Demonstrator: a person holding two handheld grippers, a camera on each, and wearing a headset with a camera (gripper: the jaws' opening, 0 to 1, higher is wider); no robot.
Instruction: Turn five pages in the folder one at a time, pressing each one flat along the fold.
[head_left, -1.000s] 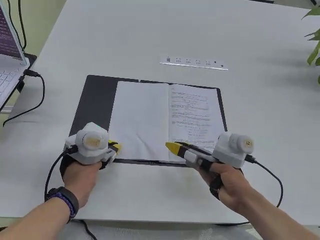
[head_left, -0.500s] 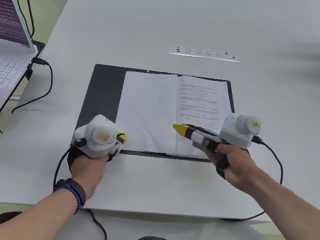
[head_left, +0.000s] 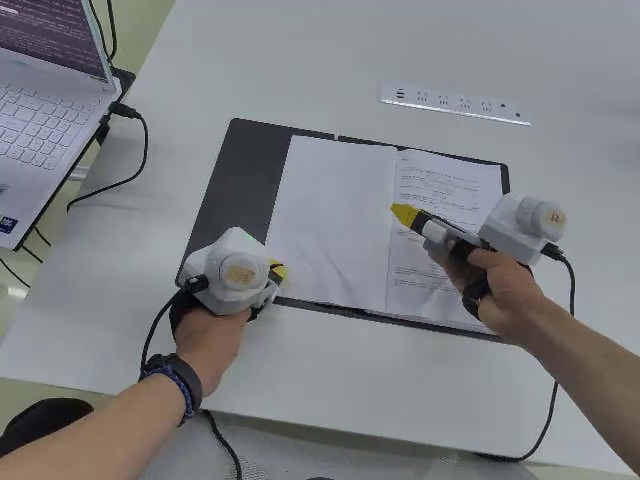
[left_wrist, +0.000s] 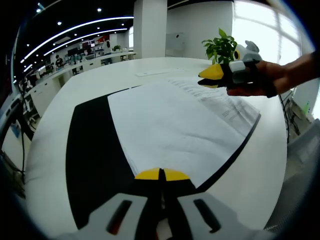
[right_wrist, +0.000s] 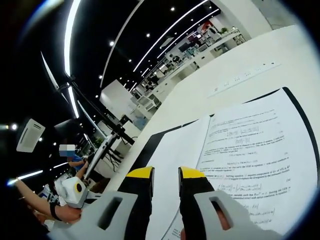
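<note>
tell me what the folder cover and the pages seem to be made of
Folder cover: flat black, no glare, probably matte plastic or coated card; hard to tell which. Pages: thin white paper, matte, with fine black print on the right one.

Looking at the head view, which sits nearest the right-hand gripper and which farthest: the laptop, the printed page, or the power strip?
1. The printed page, beneath the right gripper.
2. The power strip, beyond the folder.
3. The laptop, far left.
</note>
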